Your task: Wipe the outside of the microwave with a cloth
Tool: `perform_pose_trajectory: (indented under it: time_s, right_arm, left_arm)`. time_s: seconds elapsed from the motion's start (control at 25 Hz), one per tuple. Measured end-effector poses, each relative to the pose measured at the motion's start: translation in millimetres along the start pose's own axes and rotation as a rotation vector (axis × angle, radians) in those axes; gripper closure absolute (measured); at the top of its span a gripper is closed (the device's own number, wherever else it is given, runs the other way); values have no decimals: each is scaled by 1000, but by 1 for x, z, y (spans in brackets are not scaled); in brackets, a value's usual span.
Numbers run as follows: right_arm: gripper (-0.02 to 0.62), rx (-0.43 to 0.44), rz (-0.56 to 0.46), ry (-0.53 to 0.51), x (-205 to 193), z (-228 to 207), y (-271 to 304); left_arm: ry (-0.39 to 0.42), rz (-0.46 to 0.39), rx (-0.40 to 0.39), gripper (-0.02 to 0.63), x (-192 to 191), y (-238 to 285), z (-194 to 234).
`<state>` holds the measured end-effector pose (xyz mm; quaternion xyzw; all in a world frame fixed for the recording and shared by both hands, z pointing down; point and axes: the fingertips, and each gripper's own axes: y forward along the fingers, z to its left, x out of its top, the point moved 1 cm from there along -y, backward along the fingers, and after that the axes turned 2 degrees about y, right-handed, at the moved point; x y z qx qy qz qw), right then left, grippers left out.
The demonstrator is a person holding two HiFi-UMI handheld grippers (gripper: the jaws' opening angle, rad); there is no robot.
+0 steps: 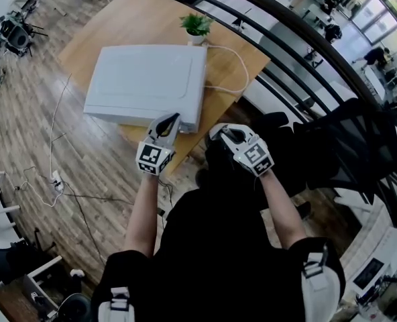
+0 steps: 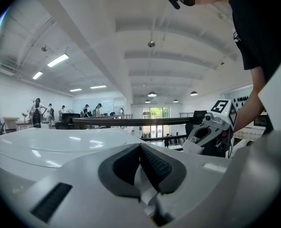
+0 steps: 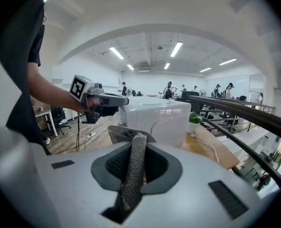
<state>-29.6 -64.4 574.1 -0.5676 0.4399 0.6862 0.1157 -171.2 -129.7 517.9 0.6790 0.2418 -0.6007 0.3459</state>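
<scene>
A white box-shaped microwave (image 1: 145,86) sits on a round wooden table (image 1: 118,25), with a small green potted plant (image 1: 197,25) and a white cable (image 1: 237,64) at its far right. The left gripper (image 1: 166,122) has its jaws together, near the microwave's near edge. The right gripper (image 1: 220,133) clamps a grey woven cloth (image 3: 131,175).

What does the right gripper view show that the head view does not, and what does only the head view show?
Only the right gripper view clearly shows the grey cloth pinched between that gripper's fingers, and the ceiling lights. Only the head view shows the wooden floor with loose cables, and the right gripper from above. Both show the white microwave on the table, the small plant beside it, and the left gripper close to the microwave.
</scene>
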Motion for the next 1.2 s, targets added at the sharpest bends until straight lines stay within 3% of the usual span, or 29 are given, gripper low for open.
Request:
perform_pose_trajectory:
  time_s: [0.52, 0.76, 1.2]
  right_arm:
    - [565, -93, -93, 4, 26, -8, -33]
    - [565, -117, -80, -13, 34, 6, -41]
    - [565, -122, -63, -30, 23, 2, -49]
  left_arm:
    - [-27, 17, -8, 603, -4, 3, 2]
    - [77, 57, -33, 603, -3, -2, -1]
    - [87, 66, -35, 603, -9, 2, -10]
